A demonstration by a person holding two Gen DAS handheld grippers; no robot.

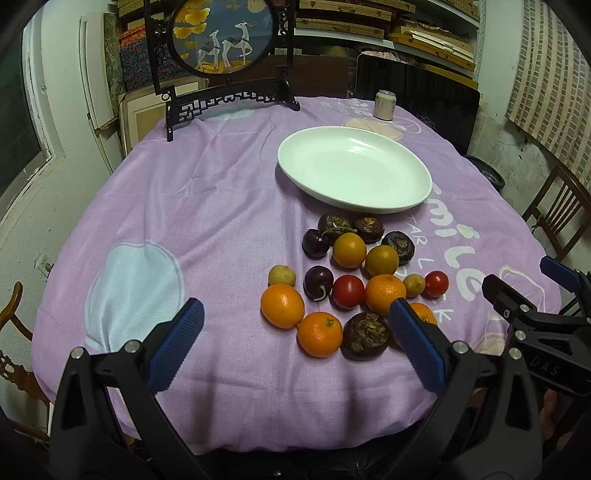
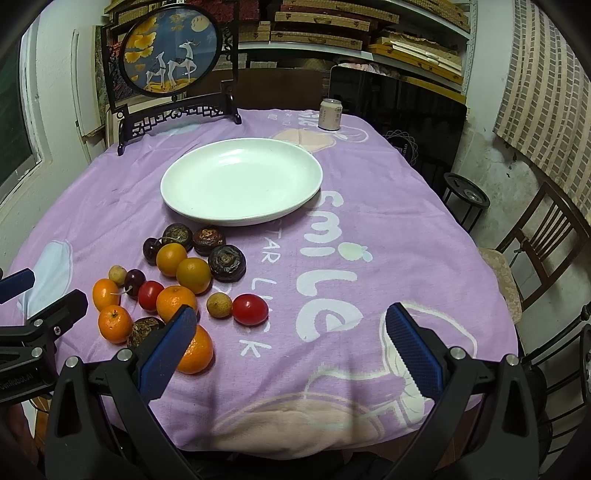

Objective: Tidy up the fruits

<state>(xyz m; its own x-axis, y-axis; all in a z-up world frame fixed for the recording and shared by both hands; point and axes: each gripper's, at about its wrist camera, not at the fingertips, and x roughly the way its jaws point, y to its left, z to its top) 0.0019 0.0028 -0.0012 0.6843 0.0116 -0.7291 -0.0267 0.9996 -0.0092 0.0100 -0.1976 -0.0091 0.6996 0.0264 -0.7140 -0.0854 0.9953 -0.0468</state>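
Note:
A white plate (image 1: pixel 406 162) (image 2: pixel 184 199) sits bare on the purple cloth. In front of it lies a loose cluster of fruit: several oranges (image 1: pixel 282 305) (image 2: pixel 176 302), red cherry tomatoes (image 1: pixel 348 291) (image 2: pixel 250 309), dark cherries (image 1: pixel 318 282) (image 2: pixel 134 281), brown water chestnuts (image 1: pixel 365 336) (image 2: pixel 226 263) and small tan longans (image 1: pixel 282 276) (image 2: pixel 219 305). My left gripper (image 1: pixel 297 321) is open, low over the near table edge just before the fruit. My right gripper (image 2: pixel 291 325) is open too, to the right of the pile, over bare cloth.
A dark wooden stand with a round deer picture (image 1: pixel 225 33) (image 2: pixel 170 48) occupies the far left of the table. A drink can (image 1: pixel 385 105) (image 2: pixel 331 114) stands at the far edge. Wooden chairs (image 2: pixel 535 243) and a small stool (image 2: pixel 466 194) sit to the right.

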